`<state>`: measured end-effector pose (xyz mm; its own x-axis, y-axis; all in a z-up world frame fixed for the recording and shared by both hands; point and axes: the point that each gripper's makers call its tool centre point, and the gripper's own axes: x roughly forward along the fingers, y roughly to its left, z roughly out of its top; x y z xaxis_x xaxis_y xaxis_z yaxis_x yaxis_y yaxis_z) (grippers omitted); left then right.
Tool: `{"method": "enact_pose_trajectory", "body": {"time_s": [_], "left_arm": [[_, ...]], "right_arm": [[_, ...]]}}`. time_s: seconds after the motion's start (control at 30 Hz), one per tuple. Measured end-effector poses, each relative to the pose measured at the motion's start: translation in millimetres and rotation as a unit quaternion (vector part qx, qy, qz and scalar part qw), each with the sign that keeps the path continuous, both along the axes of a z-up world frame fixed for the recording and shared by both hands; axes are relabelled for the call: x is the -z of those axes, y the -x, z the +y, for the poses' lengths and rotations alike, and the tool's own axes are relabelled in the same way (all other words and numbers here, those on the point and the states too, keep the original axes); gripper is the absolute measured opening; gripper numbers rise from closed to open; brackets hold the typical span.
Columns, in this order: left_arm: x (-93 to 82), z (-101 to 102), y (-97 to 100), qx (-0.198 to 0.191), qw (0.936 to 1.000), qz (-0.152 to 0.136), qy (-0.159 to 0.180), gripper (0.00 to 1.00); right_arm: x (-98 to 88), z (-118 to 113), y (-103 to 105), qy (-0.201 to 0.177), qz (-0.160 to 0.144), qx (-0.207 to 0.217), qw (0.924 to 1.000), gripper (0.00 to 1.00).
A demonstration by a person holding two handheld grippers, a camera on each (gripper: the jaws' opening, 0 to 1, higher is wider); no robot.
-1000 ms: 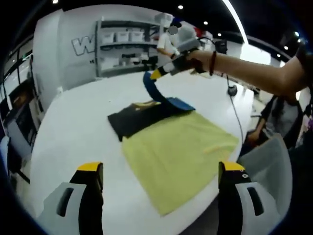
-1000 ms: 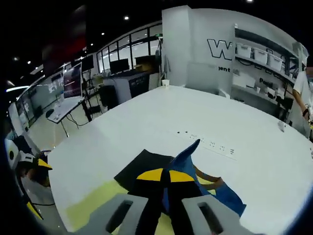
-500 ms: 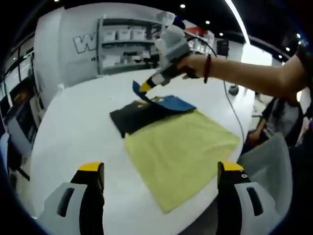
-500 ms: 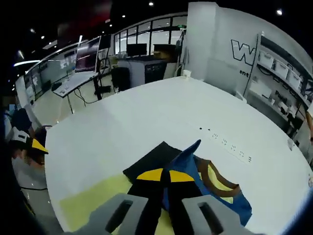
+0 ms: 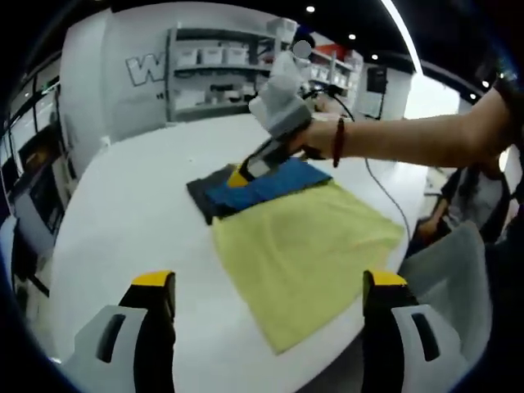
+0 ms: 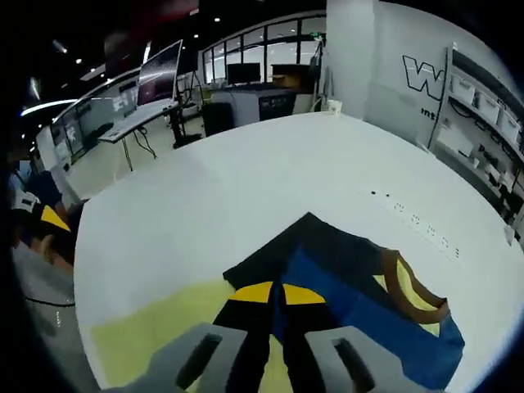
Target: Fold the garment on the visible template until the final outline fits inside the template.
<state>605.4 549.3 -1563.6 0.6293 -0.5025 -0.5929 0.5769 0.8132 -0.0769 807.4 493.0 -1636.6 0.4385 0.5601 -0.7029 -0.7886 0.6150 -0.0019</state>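
Hidden under the yellow rectangular cloth template (image 5: 307,262): the near part of the blue and black fabric garment (image 5: 262,184), out toward the round white table's (image 5: 123,229) near right edge. Cut off by the bottom edge of the right gripper view: the blue garment's lower right portion (image 6: 393,336) and the yellow template's near part (image 6: 155,336). Covered by the pinched blue cloth: the right gripper's (image 6: 280,293) yellow fingertips. Too small and blurred to read: items on the far wall shelves (image 5: 221,78).
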Motion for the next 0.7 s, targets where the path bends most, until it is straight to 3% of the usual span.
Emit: {"method": "enact_pose_trajectory", "body": {"time_s": [0.07,0.2,0.3,0.37,0.4,0.47,0.5,0.7], "left_arm": [[0.7,0.2,-0.1,0.000,1.0000,0.000,0.000,0.94],[-0.5,-1.5,-0.9,-0.001,1.0000,-0.002,0.004,0.94],[-0.3,-0.5,-2.8,-0.005,1.0000,-0.006,0.003,0.94],[-1.0,-0.2,-5.1,-0.010,0.9999,-0.011,0.004,0.94],[-2.1,0.6,-7.6,-0.014,0.9997,-0.018,0.003,0.92],[-3.6,0.7,-10.5,-0.018,0.9995,-0.027,0.003,0.91],[-2.3,-0.2,-12.6,-0.023,0.9994,-0.024,0.007,0.92],[4.9,-11.4,-11.7,-0.005,0.9997,-0.018,0.017,0.92]], "right_arm": [[5.0,-0.5,3.5,0.011,0.000,-0.007,0.9999,0.06],[2.1,-5.0,3.7,-0.002,0.000,-0.003,1.0000,0.08],[-10.9,-17.8,9.6,-0.011,-0.009,0.008,0.9999,0.09],[-19.3,-27.0,1.1,-0.025,-0.019,0.014,0.9994,0.12],[-30.4,-36.0,6.1,-0.040,-0.024,0.024,0.9987,0.15],[-34.8,-41.6,7.7,-0.047,-0.027,0.031,0.9981,0.21],[-42.0,-58.0,8.4,-0.062,-0.036,0.052,0.9960,0.23],[-49.4,-103.0,50.0,-0.084,-0.027,0.075,0.9933,0.32]]}}
